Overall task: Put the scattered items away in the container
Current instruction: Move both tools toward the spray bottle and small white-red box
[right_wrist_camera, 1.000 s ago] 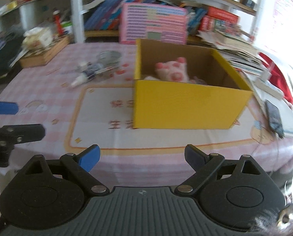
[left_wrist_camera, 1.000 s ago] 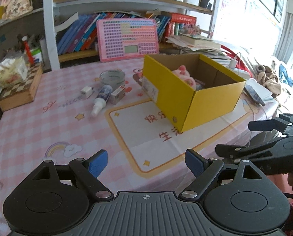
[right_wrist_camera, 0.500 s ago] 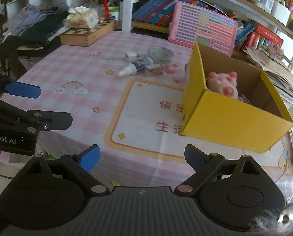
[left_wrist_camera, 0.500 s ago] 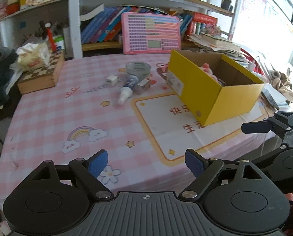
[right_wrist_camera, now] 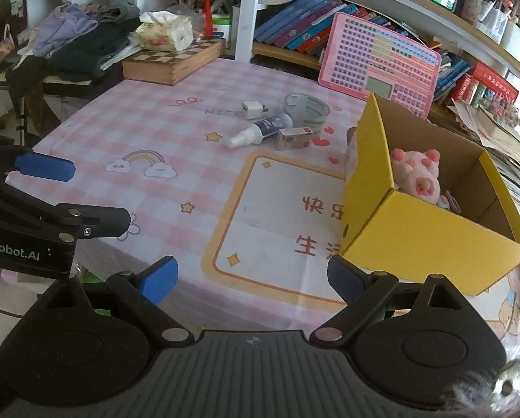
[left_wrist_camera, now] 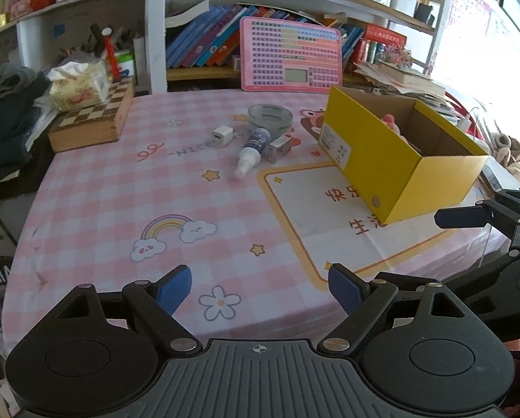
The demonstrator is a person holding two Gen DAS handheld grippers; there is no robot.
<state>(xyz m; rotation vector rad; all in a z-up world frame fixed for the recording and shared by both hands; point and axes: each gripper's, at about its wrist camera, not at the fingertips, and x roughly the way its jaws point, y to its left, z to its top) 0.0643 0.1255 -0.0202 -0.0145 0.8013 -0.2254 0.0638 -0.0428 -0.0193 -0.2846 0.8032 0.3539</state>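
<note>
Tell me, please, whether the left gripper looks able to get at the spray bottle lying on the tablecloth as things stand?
Probably yes. The left gripper is open and empty, and only bare tablecloth lies between it and the spray bottle, whose nozzle end is clear.

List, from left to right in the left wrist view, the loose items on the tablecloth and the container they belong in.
White charger plug → spray bottle → small box → yellow box. The tape roll sits behind the bottle and small box, so its place in the order is unclear.
</note>
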